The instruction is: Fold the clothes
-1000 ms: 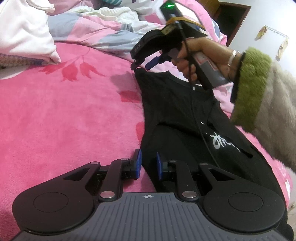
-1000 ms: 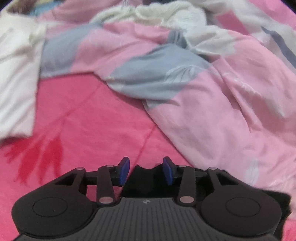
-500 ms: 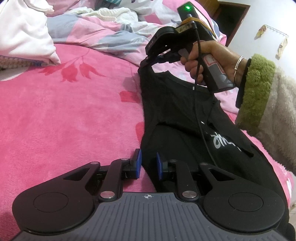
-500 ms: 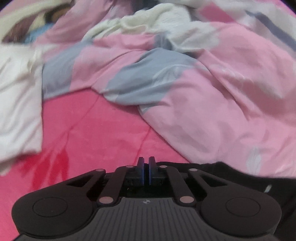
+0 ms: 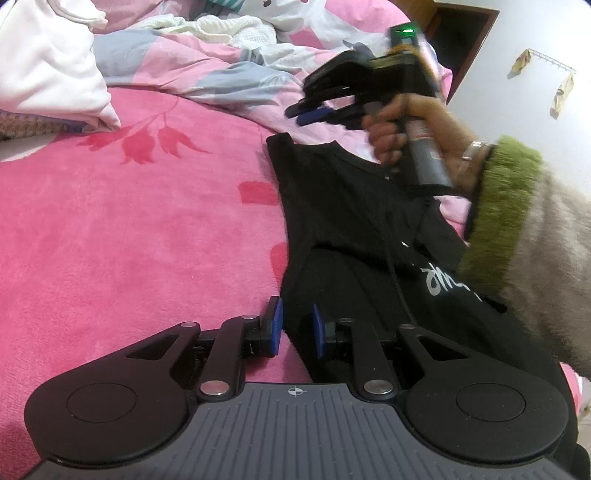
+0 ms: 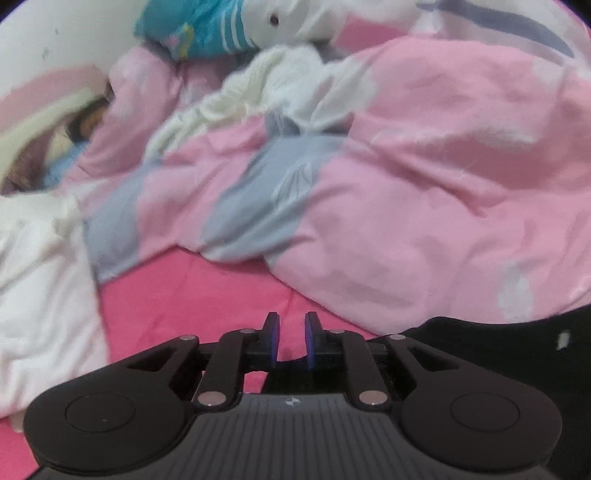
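- Black garment [image 5: 343, 221] with white lettering lies flat on the pink floral blanket [image 5: 129, 229], running lengthwise from just ahead of the left gripper [image 5: 297, 330] toward the rumpled pink and grey-blue duvet [image 5: 207, 74] at the far side.
- Left gripper sits low at the garment's near end; the cloth's left edge passes between its blue pads, which stand a little apart with pink blanket showing beside the left one. Whether they pinch the cloth cannot be told.
- Right gripper [image 5: 314, 112], held by a hand [image 5: 391, 136] in a green-cuffed fuzzy sleeve [image 5: 495, 210], is raised above the garment's far corner and clear of it in the left wrist view, blurred.
- In the right wrist view the right gripper's [image 6: 291, 339] jaws are opening, with a narrow gap between the pads and only pink blanket seen through it; the black garment [image 6: 498, 350] lies below and to the right of the fingers, its edge dipping under them.
- A white garment [image 5: 48, 62] is heaped at the blanket's far left, well apart from the black one.
- A teal and white plush toy [image 6: 229, 29] rests on the duvet at the far end.
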Demonstrator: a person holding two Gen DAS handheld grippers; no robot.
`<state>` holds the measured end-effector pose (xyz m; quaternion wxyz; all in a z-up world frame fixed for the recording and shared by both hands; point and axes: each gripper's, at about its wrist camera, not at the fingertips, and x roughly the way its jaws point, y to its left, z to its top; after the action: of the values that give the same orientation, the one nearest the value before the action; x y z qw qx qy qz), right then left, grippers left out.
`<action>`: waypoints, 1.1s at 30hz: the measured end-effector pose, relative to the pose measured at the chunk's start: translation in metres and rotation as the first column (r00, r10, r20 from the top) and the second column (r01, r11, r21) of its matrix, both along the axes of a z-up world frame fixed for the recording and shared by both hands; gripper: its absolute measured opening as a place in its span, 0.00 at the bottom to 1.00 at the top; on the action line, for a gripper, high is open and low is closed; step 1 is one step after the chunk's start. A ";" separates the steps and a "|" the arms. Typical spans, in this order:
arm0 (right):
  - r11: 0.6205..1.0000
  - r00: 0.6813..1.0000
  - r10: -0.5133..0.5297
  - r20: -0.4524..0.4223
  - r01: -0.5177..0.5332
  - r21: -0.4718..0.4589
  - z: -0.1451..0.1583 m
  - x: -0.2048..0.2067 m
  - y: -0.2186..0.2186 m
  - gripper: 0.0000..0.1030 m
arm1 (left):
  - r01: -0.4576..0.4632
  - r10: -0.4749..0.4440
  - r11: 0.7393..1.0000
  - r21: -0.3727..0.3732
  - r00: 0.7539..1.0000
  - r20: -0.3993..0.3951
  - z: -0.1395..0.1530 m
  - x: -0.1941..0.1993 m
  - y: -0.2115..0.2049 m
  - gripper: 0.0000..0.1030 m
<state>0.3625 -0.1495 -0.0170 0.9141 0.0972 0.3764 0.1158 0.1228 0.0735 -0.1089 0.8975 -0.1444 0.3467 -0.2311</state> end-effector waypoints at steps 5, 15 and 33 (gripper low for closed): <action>0.991 0.989 0.132 -0.071 -0.133 -0.015 -0.004 -0.025 -0.006 0.15 | -0.002 0.002 1.000 0.005 1.000 0.002 0.000 -0.001 -0.001 0.18; 0.991 0.992 0.013 -0.124 0.004 0.136 -0.048 0.021 -0.018 0.12 | -0.002 0.002 1.000 -0.006 1.000 0.001 -0.002 0.000 0.000 0.18; 0.933 0.978 -0.113 -0.176 0.165 0.320 -0.016 -0.070 -0.136 0.14 | -0.008 0.008 1.000 -0.004 1.000 0.003 -0.001 -0.001 0.000 0.19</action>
<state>0.2922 -0.2853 -0.0332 0.8583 0.2851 0.4136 0.1046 0.1217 0.0733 -0.1097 0.8988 -0.1471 0.3443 -0.2282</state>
